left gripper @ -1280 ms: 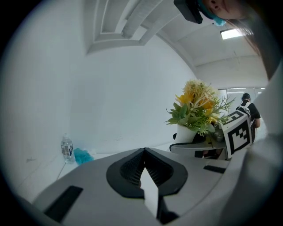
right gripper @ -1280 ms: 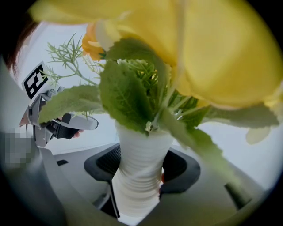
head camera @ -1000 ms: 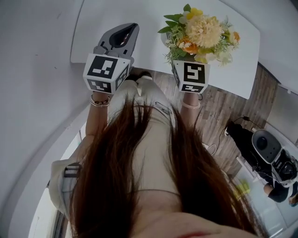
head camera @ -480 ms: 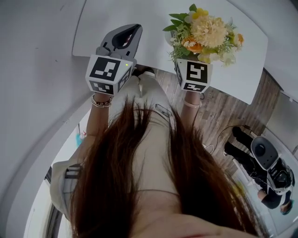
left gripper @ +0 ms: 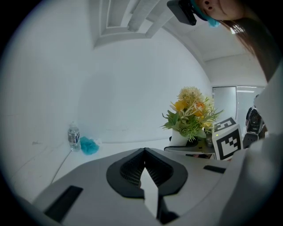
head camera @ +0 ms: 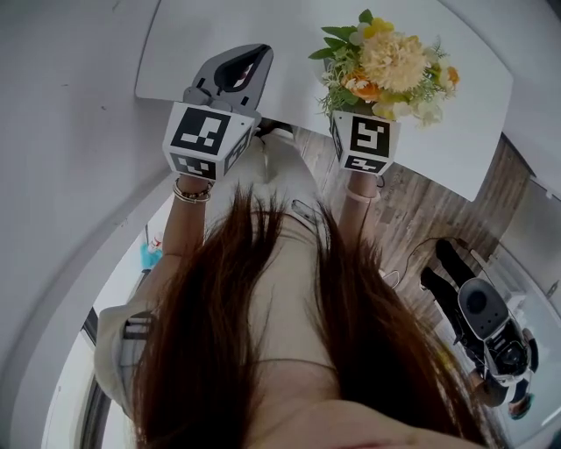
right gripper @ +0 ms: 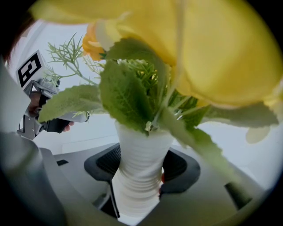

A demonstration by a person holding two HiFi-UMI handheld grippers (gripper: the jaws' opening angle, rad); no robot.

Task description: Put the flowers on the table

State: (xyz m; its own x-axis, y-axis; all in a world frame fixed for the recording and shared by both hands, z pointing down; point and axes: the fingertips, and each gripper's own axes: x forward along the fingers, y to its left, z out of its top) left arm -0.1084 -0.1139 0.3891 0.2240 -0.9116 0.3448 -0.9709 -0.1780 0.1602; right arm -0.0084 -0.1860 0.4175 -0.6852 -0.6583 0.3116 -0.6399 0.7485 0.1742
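Right tongs (right gripper: 140,178) clamped on the white vase (right gripper: 141,154) of flowers (head camera: 390,63), upper right, over the counter (head camera: 289,26) | left tongs (head camera: 238,72) together, empty, upper left | progress: vase apparently not yet set down; lowering and release remain.

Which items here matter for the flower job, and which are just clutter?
Job: flowers, white vase, right gripper shut on the vase, white table.
Lying about: water bottle, teal bundle beside it, left gripper shut on nothing.
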